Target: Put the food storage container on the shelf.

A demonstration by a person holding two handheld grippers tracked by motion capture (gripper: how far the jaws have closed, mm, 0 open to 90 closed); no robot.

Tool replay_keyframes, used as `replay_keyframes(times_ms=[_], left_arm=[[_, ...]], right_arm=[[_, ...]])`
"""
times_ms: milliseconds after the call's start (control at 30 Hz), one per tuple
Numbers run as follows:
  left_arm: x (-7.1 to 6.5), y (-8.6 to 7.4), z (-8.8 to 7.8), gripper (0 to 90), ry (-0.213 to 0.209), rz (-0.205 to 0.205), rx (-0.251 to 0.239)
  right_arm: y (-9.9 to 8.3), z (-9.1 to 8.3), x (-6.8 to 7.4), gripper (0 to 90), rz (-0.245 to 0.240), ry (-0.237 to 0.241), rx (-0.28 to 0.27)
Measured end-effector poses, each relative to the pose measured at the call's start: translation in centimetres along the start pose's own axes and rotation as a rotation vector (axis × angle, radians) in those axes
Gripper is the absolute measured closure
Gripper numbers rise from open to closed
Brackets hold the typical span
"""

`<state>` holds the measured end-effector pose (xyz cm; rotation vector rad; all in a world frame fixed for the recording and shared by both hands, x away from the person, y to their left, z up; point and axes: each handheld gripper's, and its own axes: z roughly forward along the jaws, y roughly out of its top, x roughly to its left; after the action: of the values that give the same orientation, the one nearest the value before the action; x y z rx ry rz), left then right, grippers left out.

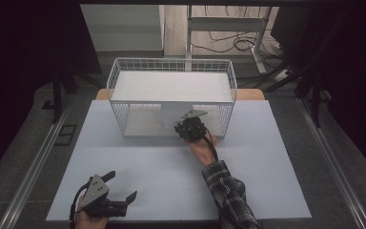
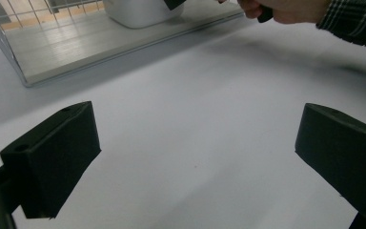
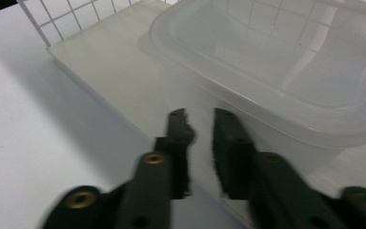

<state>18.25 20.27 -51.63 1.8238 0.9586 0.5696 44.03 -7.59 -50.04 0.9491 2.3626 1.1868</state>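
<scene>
A white wire rack (image 1: 116, 76) with two shelf boards stands at the far middle of the table. On its lower board (image 3: 105, 57) sits a clear plastic container (image 3: 276, 62), also seen as a pale shape (image 1: 169, 117) under the top board. My right gripper (image 3: 201, 114) points at the container's near wall, just below its rim. Its jaws stand a narrow gap apart, with nothing pressed between them. My left gripper (image 1: 123, 185) rests at the front left of the table, jaws wide open (image 2: 195, 143) and empty, aimed toward the rack.
The pale table top (image 1: 171, 176) lies between the rack and the front edge. A person's plaid sleeve (image 1: 228, 191) reaches from the bottom to the rack. Beyond the table are dark curtains, a desk frame (image 1: 228, 24) and floor cables.
</scene>
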Motion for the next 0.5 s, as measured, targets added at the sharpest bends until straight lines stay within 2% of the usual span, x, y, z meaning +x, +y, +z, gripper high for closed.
replay_keyframes(times_ms=[133, 200, 333, 500], left_arm=[[0.0, 0.0, 0.1, 0.9, -0.003, -0.002, 0.009], [0.0, 0.0, 0.1, 1.0, -0.004, -0.01, 0.01], [0.1, 0.0, 0.2, 1.4, -0.003, -0.019, 0.013], [0.2, -0.1, 0.3, 2.4, -0.008, -0.022, 0.018]], right_arm=[[-0.1, -0.2, 0.4, 54.5, -0.007, 0.0, 0.004], [-0.2, -0.3, 0.6, 49.4, -0.01, -0.003, 0.008], [-0.3, -0.7, 0.9, 41.2, -0.014, 0.006, 0.013], [-0.5, -1.3, 1.2, 35.0, -0.008, 0.021, 0.002]])
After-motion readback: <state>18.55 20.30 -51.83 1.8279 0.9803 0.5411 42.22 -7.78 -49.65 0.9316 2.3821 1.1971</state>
